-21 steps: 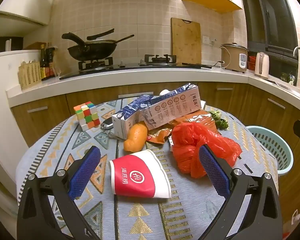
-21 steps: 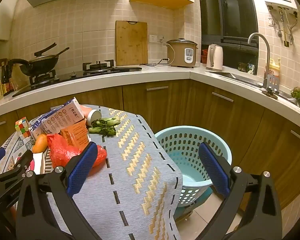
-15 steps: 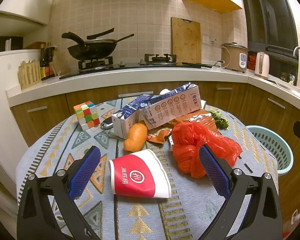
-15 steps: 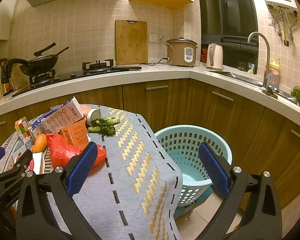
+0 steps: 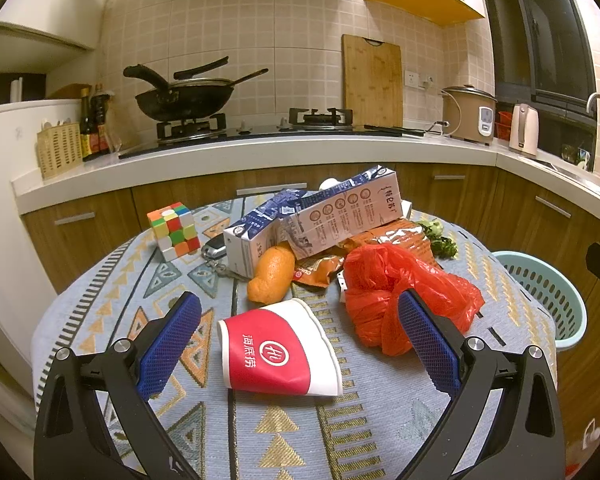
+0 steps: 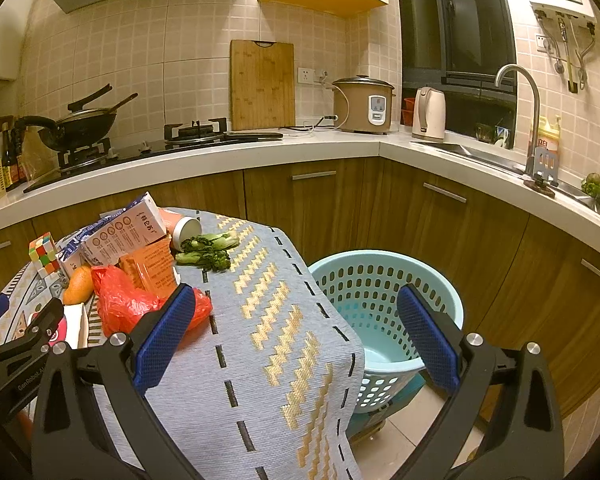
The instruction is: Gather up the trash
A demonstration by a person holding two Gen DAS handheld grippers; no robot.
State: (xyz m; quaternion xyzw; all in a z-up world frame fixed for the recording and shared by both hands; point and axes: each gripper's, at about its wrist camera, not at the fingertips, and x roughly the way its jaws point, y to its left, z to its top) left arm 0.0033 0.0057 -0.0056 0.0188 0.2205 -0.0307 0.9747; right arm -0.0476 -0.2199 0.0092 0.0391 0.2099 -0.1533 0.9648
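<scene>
Paper cup (image 5: pixel 278 354) lies at 12 o'clock between your left gripper's (image 5: pixel 298 346) wide jaws; lower squarely, squeeze gently, avoid crushing.

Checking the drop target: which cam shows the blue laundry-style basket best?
Right wrist. The basket sits near centre there, with rim, slotted wall and inside all visible beside the table. Left wrist catches only part of it at the far right edge.

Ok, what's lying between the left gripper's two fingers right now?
The tipped-over red paper cup lies on the tablecloth between the open left gripper fingers, untouched, in the left wrist view.
</scene>
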